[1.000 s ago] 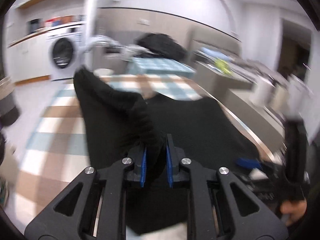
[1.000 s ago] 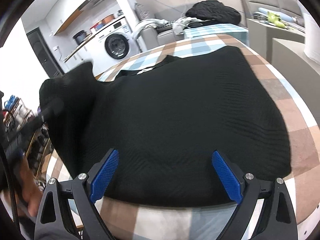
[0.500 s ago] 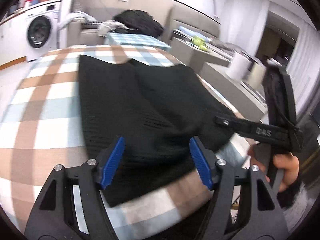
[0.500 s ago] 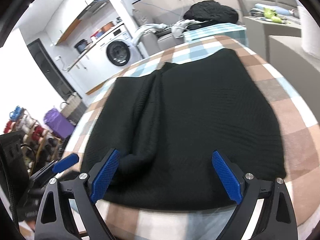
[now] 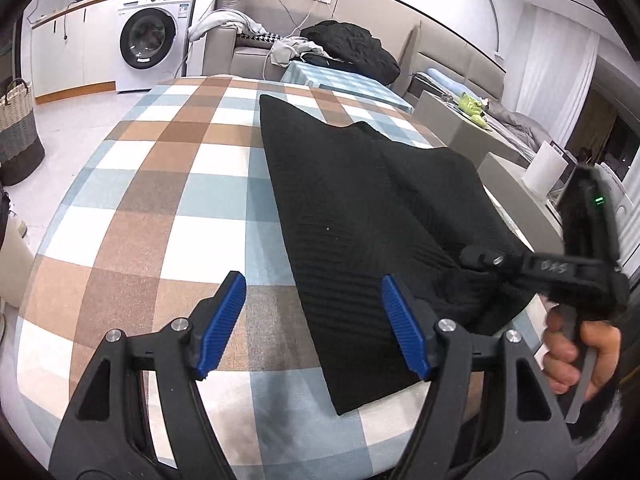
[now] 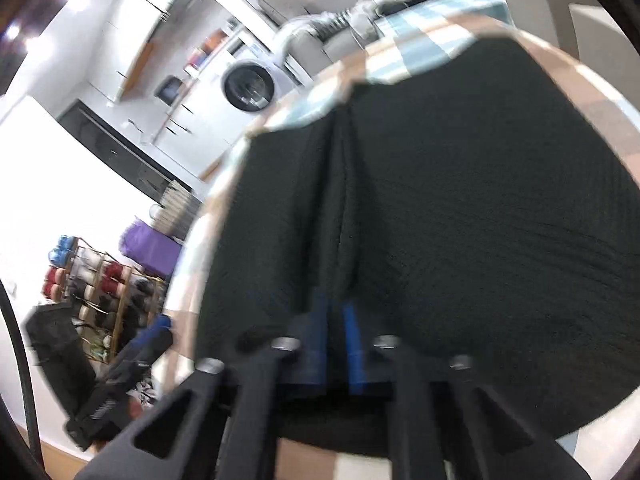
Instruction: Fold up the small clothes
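Note:
A black knit garment (image 5: 360, 216) lies on the checked tablecloth (image 5: 160, 200), its left side folded over the middle. My left gripper (image 5: 316, 320) is open and empty, just above the cloth by the garment's near left edge. My right gripper (image 6: 334, 320) is shut on the garment's (image 6: 460, 220) near hem at the fold ridge. In the left wrist view the right gripper (image 5: 484, 258) rests its tips on the garment's near right corner.
A washing machine (image 5: 154, 36) and a sofa with piled clothes (image 5: 348, 46) stand beyond the table. A woven basket (image 5: 16, 128) sits on the floor at the left. A grey counter (image 5: 476, 132) is at the right. Shelves with yarn (image 6: 88, 280) show at the left.
My left gripper let go of the folded sleeve, opened and drew back to the left. My right gripper moved down onto the near hem and shut on it.

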`<action>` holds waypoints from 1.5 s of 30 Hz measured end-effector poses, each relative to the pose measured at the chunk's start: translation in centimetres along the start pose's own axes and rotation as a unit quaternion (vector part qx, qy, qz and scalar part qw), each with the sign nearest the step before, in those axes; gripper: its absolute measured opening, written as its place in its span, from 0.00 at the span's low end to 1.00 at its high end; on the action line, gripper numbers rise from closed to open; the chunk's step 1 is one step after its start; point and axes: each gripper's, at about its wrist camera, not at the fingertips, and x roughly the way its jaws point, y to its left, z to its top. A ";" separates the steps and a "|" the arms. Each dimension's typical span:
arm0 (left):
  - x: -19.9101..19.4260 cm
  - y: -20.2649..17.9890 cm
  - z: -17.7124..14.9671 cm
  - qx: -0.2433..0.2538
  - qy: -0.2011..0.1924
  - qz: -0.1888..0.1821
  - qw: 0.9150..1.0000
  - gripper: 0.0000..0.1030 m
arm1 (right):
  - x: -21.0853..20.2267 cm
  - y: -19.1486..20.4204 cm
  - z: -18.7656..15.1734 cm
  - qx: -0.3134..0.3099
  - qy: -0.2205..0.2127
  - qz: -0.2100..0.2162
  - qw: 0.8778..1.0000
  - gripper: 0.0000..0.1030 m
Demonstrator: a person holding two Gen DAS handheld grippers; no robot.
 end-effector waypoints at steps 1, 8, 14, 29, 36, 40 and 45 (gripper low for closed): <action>-0.1 0.1 0.0 0.001 -0.001 0.000 1.000 0.66 | -1.3 0.7 -0.1 -0.006 -0.023 0.040 0.999 0.05; 0.8 -1.7 -0.6 0.023 0.011 0.004 1.000 0.67 | -2.4 -0.7 -1.4 0.011 -0.004 0.002 1.000 0.05; 2.6 -3.4 -1.9 0.060 0.046 0.020 0.997 0.67 | -2.5 -1.0 -1.7 -0.005 -0.020 -0.063 0.998 0.29; 1.9 -3.4 -2.0 0.055 0.045 0.005 0.997 0.67 | 1.7 3.2 2.0 -0.066 -0.011 0.055 0.996 0.08; 1.9 -4.0 -2.2 0.075 0.045 0.012 0.996 0.72 | 2.1 0.3 1.7 -0.027 0.002 -0.006 1.000 0.10; 2.0 -4.0 -2.4 0.078 0.052 0.012 0.996 0.72 | 1.8 -0.4 0.5 -0.012 0.025 0.022 0.999 0.20; 2.0 -3.9 -2.4 0.075 0.055 0.008 0.996 0.72 | -0.3 -0.1 -1.6 -0.035 0.028 0.051 0.998 0.40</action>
